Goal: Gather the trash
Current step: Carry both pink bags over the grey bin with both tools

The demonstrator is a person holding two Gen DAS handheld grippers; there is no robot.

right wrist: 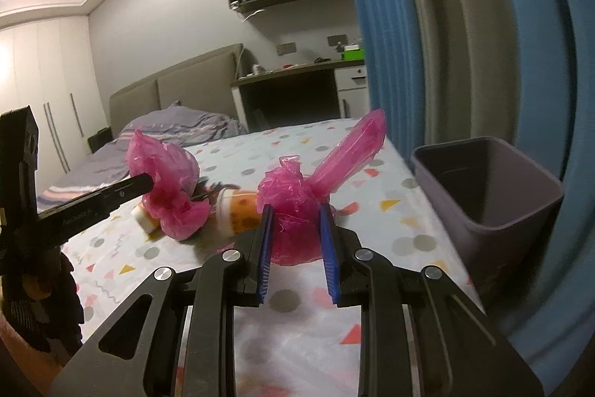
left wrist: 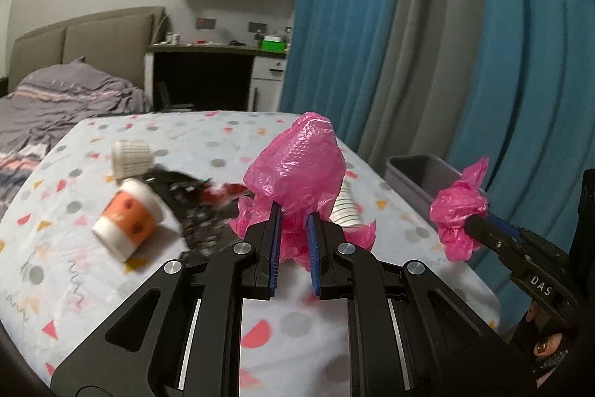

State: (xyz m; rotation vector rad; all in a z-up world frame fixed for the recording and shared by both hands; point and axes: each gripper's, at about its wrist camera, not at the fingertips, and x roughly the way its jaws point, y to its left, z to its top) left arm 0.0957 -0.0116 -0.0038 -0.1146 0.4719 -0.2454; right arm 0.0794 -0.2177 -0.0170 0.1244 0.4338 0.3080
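Two grippers, one pink bag (left wrist: 297,170): I have a bunched part of its film clenched in each, so the bag hangs stretched between my hands over the table (left wrist: 93,285). In the left wrist view the left gripper (left wrist: 293,222) pinches crumpled film low down, with a puffed lobe standing up beyond the fingertips; the right gripper (left wrist: 470,224) shows at that picture's right edge, clamped on another wad of the same pink film. In the right wrist view the right gripper (right wrist: 295,222) holds a knot of film with a long strip slanting up and away to the right, and the left gripper (right wrist: 148,183) comes in from the left with its own clump. The relation I care about is the bin (right wrist: 487,196): it stands at the table's right edge, just right of my right gripper and well apart from the left, so the right hand is the nearer one. The bag's long axis runs roughly left to right between the hands, and I judge it must be brought over the bin's open mouth, right end leading. Loose trash lies on the table beyond the bag: an orange cup (left wrist: 128,222) on its side, a white cup (left wrist: 132,157) behind it, and a dark wrapper (left wrist: 189,207) between them and the bag.
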